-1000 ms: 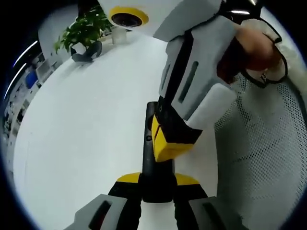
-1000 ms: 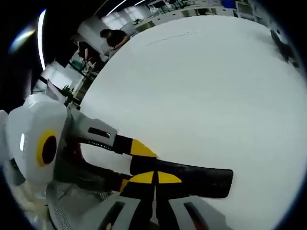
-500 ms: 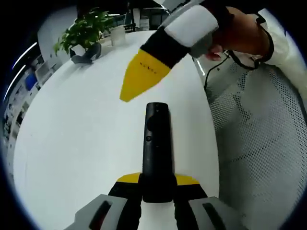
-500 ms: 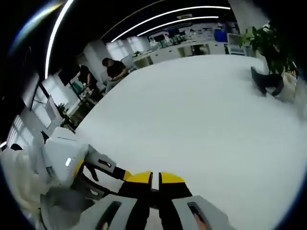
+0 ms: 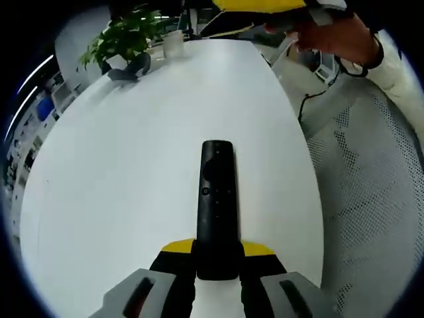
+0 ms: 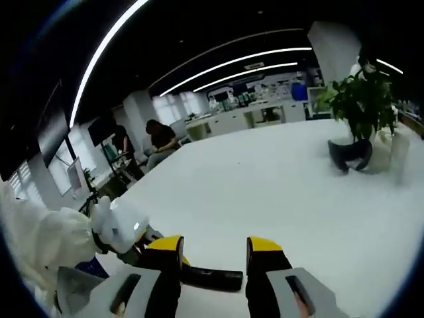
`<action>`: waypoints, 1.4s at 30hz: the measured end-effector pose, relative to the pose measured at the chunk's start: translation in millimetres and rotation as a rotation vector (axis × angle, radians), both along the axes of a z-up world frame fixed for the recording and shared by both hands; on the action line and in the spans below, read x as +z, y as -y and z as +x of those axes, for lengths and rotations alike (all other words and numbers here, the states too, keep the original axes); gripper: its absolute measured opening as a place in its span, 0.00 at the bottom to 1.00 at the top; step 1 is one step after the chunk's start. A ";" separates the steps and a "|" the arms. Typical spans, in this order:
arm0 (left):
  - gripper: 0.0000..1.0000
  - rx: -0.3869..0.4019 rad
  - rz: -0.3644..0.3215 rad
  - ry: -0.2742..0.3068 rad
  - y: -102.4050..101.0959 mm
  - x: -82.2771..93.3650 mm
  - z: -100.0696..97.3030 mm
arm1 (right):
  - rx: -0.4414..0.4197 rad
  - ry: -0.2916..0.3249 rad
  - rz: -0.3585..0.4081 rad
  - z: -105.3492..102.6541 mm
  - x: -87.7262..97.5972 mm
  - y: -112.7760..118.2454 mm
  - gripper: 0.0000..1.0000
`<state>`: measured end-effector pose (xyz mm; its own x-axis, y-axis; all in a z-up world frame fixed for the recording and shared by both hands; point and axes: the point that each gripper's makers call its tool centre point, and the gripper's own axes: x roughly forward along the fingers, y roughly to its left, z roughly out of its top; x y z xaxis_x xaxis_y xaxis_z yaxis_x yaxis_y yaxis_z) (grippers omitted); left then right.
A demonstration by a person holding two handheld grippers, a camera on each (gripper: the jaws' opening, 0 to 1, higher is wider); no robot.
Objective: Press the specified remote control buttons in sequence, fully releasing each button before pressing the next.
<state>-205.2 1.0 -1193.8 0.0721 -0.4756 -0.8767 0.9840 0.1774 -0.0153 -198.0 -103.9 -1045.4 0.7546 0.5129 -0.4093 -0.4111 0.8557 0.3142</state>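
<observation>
A black remote (image 5: 216, 199) points away from me over the white table (image 5: 112, 192). My left gripper (image 5: 217, 254) is shut on its near end, yellow tips on either side. At the top of the left gripper view, my right gripper (image 5: 262, 5) hovers high above the table's far end, held by a hand (image 5: 334, 36). In the right gripper view, my right gripper (image 6: 214, 254) is open with nothing between its fingers. Far below it the remote (image 6: 209, 278) shows as a dark bar, and the left gripper's white body (image 6: 122, 226) lies to its left.
A potted plant (image 5: 122, 36), a dark curved object (image 5: 129, 66) and a white cup (image 5: 173, 43) stand at the table's far end. A grey mesh chair (image 5: 374, 199) runs along the table's right edge. People sit at desks (image 6: 159, 142) in the background.
My right gripper lifted off the remote's buttons, rose up and away toward the far end, and its jaws went from shut to open. The left gripper kept holding the remote still.
</observation>
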 end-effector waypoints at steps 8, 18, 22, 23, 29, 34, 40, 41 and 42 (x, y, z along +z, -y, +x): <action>0.22 0.009 -0.005 0.015 -5.6 0.3 22.0 | -0.063 0.111 -0.015 -0.1 12.7 13.4 0.68; 0.22 0.019 0.008 0.003 -15.7 0.0 55.5 | -0.059 0.094 -0.043 1.9 3.8 18.1 0.81; 0.22 0.029 0.014 -0.011 -17.6 0.5 67.6 | -0.068 0.139 -0.048 3.1 10.7 19.4 0.86; 0.22 0.029 0.022 -0.002 -19.0 0.1 72.2 | -0.072 0.153 -0.047 3.2 13.0 19.8 0.87; 0.22 0.039 0.037 0.001 -22.1 -0.8 91.9 | -0.099 0.181 -0.052 2.3 16.6 25.3 0.96; 0.22 0.057 0.042 0.001 -25.0 -0.5 108.5 | -0.116 0.184 -0.050 3.7 16.8 29.9 0.98; 0.22 0.070 0.071 0.034 -34.0 0.3 133.9 | -0.119 0.167 -0.043 4.2 12.0 30.7 0.99; 0.22 0.064 0.081 0.039 -36.0 0.3 138.6 | -0.118 0.163 -0.044 4.0 10.8 30.2 0.99; 0.22 0.061 0.089 0.044 -37.6 -0.3 142.9 | -0.119 0.162 -0.045 4.0 10.2 29.9 0.99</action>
